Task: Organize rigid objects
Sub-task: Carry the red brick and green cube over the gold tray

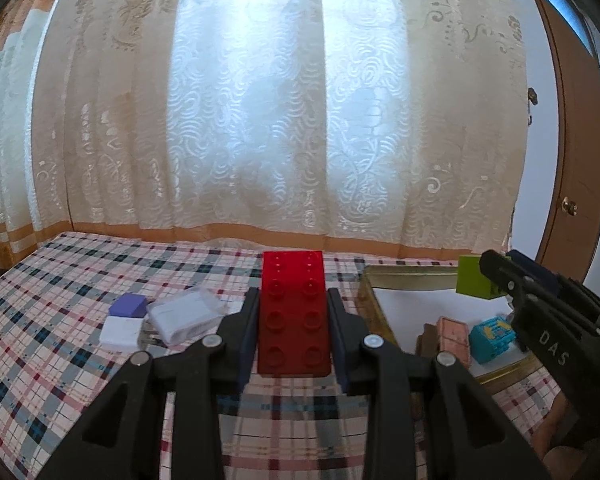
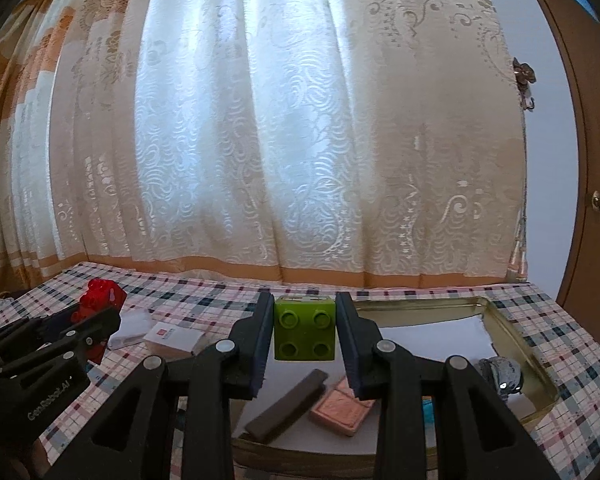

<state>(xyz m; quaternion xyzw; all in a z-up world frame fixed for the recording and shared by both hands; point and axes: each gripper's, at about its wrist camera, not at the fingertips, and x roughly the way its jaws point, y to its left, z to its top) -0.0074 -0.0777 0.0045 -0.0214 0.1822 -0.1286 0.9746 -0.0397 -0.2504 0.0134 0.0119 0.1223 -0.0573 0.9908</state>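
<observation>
My left gripper is shut on a long red studded brick, held above the checked cloth, studs facing the camera. In the right wrist view the same red brick and the left gripper show at the left. My right gripper is shut on a green studded cube, which hangs over the gold-rimmed tray. The left wrist view shows that green cube in the right gripper at the right.
In the tray lie a dark brown bar, a pink block, a turquoise cube and a silvery crumpled thing. On the cloth to the left lie a purple block, a white block and a clear packet. A curtain hangs behind.
</observation>
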